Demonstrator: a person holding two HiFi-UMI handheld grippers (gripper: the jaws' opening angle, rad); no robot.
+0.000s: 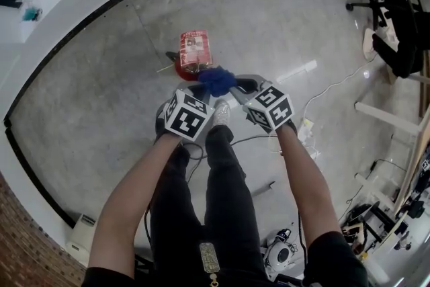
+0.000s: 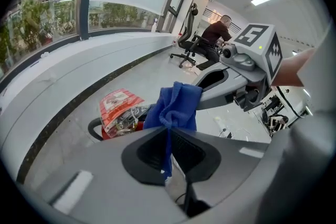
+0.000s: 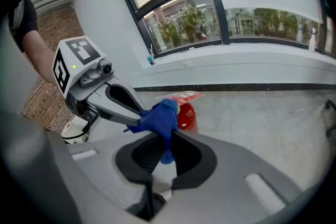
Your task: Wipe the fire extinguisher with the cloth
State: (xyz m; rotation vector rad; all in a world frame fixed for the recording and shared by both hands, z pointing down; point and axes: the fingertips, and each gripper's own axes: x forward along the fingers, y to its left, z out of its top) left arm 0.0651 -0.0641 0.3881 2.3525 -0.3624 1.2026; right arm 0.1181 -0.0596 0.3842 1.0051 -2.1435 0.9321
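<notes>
You held the cloth (image 1: 216,80) with both grippers. The left gripper (image 2: 169,132) and the right gripper (image 3: 167,140) each had its jaws closed on a fold, and the cloth bunched up between them. The extinguisher (image 1: 195,52) stood on the floor (image 1: 282,17) just beyond the cloth; whether they touched was unclear.

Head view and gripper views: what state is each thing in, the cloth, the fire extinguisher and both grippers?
blue cloth, bunched, pinched between both grippers.
fire extinguisher, standing on the floor, just beyond the blue cloth; contact unclear.
left gripper, shut on the blue cloth.
right gripper, shut on the blue cloth.
</notes>
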